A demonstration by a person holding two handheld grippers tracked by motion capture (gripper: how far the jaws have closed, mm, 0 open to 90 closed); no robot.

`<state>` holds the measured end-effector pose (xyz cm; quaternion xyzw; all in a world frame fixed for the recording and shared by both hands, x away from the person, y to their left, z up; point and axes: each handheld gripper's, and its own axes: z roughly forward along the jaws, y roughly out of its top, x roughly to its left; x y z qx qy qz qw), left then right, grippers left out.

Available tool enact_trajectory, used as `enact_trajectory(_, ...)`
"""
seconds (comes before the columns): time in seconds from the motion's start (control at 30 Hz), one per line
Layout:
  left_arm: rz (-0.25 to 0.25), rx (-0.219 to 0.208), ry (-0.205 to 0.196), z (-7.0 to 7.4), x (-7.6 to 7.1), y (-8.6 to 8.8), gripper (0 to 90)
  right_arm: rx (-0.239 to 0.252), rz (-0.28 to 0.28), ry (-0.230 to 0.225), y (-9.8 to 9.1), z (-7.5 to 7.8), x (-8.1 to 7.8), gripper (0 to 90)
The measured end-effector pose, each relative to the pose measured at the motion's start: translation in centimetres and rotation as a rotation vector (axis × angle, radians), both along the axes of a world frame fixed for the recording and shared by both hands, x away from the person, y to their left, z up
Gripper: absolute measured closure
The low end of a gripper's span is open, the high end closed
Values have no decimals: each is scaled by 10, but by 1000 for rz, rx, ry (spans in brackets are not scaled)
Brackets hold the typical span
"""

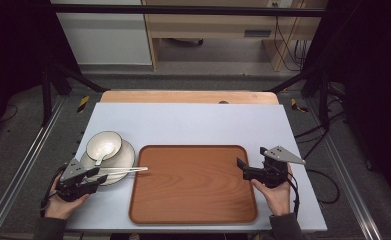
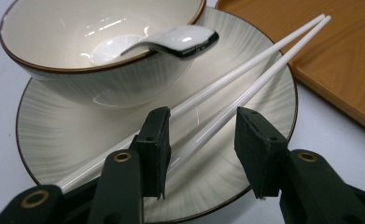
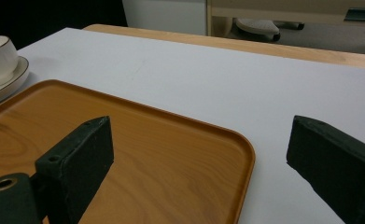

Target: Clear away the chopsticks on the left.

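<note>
A pair of white chopsticks (image 2: 259,60) lies across a cream plate (image 2: 68,135), tips reaching over the edge of a wooden tray (image 1: 193,185). A cream bowl (image 2: 77,56) with a dark rim stands on the plate, and a white spoon (image 2: 180,39) rests in it. My left gripper (image 2: 203,135) straddles the chopsticks' near ends; its jaws stand apart, with a gap beside the right pad. In the high view the left gripper (image 1: 102,176) sits at the plate's (image 1: 124,159) front edge. My right gripper (image 3: 199,154) is wide open and holds nothing, hovering at the tray's (image 3: 147,154) right edge.
A white table top (image 1: 193,122) carries everything, with a wooden strip along its far edge. The tray lies in the front middle, the plate and bowl (image 1: 103,145) at the front left. Dark frame bars and cables stand at both sides.
</note>
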<state>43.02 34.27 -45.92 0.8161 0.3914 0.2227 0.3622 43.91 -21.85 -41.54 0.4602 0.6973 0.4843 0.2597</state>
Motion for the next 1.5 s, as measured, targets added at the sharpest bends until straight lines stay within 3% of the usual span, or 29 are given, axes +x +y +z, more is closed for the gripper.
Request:
enact_trajectory(0.67, -40, -39, 50, 2, -4, -6, 745, -6, 2, 10, 0, -1, 1, 75)
enact_trajectory(1.0, -23, -37, 69, 3, -5, -12, 832, -7, 6, 14, 1, -2, 1, 75)
enact_trajectory(1.3, 3, -46, 85, 4, -4, -16, 829, -11, 8, 15, 1, -2, 1, 74)
enact_trajectory(1.5, 30, -71, 106, 8, 5, -22, 773, -7, 7, 17, 1, -2, 1, 74)
